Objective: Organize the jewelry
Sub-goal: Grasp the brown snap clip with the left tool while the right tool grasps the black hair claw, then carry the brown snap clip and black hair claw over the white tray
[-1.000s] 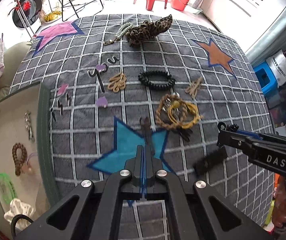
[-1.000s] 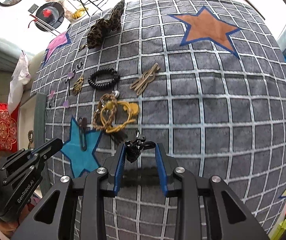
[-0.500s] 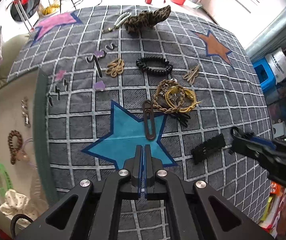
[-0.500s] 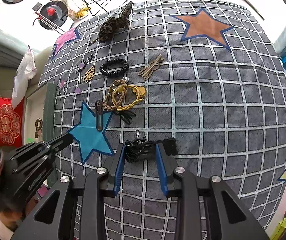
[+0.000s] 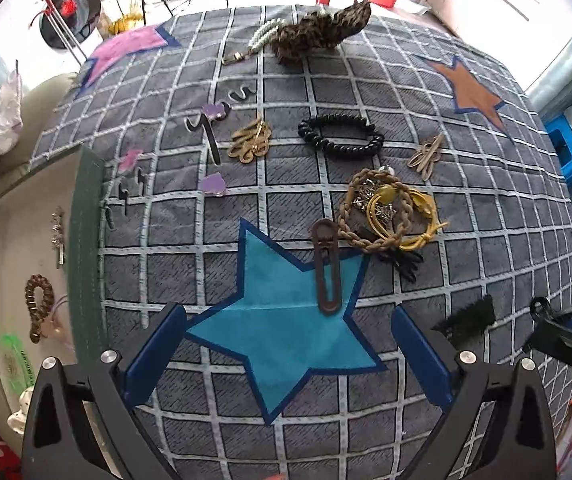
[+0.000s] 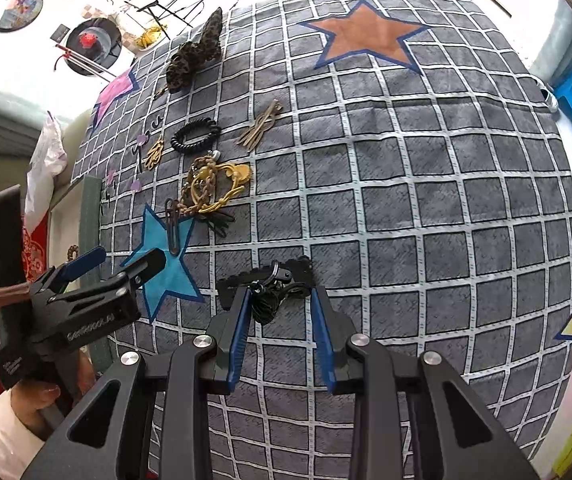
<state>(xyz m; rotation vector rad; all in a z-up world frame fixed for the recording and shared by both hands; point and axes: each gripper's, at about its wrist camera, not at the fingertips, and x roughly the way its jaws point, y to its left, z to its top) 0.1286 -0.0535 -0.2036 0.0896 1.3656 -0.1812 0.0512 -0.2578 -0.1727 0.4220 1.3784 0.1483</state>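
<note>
My left gripper (image 5: 286,344) has just been opening and now stands spread wide, nothing between its blue pads; it hangs over the blue star (image 5: 286,328) on the grey checked cloth (image 5: 466,216). The brown hair clip (image 5: 327,268) lies flat at about twelve o'clock from the gap between the pads, its near end on the star's edge, touching neither pad. Just at one o'clock from the clip sits a tangle of braided and yellow bracelets (image 5: 390,212), with a small black clip (image 5: 404,262) tucked under its near edge. Farther off at twelve o'clock lies a black coiled hair tie (image 5: 342,136), a gold knot piece (image 5: 251,142) at eleven, a tan hairpin (image 5: 428,154) at one. At nine o'clock the green-rimmed tray (image 5: 84,248) holds a brown coiled tie (image 5: 38,304). My right gripper (image 6: 280,312) is partly closed, pinching a black claw clip (image 6: 266,300) that presses against its left pad and reaches across toward the right one. A flat black comb clip (image 6: 262,274) lies on the cloth directly behind it, at twelve o'clock from the fingertips. In that view my left gripper shows at nine o'clock, held by my hand (image 6: 34,396).
</note>
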